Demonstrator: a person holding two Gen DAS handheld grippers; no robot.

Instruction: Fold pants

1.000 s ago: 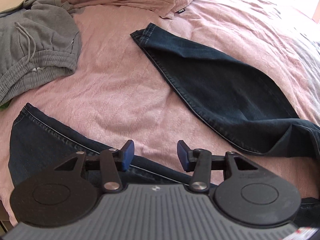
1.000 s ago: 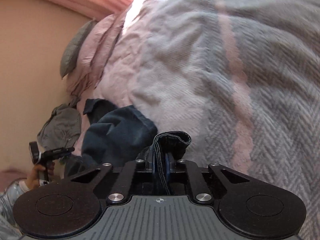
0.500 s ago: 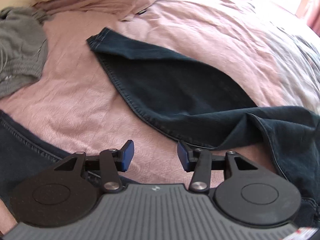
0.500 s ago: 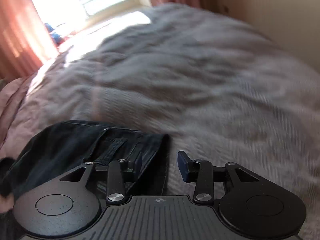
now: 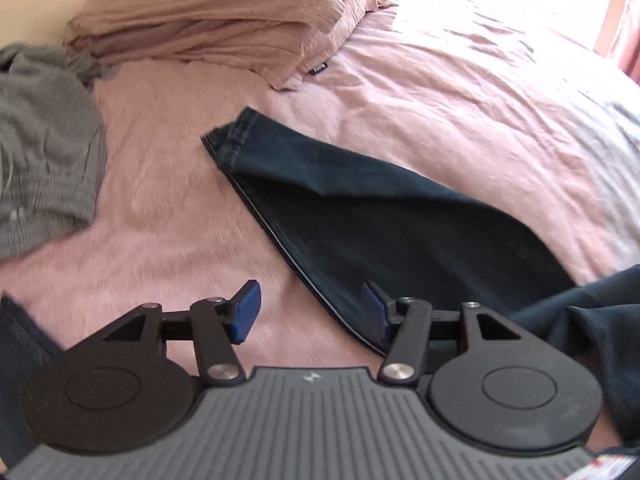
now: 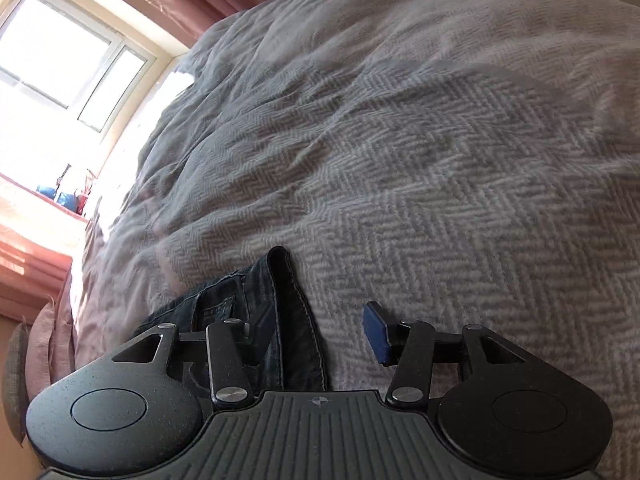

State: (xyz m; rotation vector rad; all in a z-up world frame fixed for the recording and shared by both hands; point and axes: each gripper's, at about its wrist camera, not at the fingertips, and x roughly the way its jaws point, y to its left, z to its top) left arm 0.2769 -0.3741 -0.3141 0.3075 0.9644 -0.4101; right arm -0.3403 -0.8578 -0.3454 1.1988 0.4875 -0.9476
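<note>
Dark jeans (image 5: 400, 224) flat on pink bed (image 5: 168, 216). Leg's long axis runs from beside left gripper (image 5: 310, 308) diagonally ahead-left to hem. Left fingers apart, empty; seam edge passes just inside right-hand finger. Right gripper (image 6: 320, 328) fingers apart too; waistband (image 6: 288, 304) lies between them, nearer left-hand finger, unclamped. Grey blanket (image 6: 440, 160) stretches ahead.

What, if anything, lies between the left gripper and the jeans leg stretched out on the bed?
Nothing visible does. The left gripper is open, and only bare pink bedspread lies ahead of it, next to the jeans leg, whose seam edge runs between the fingers. The grey sweatpants lie off to the side.
</note>
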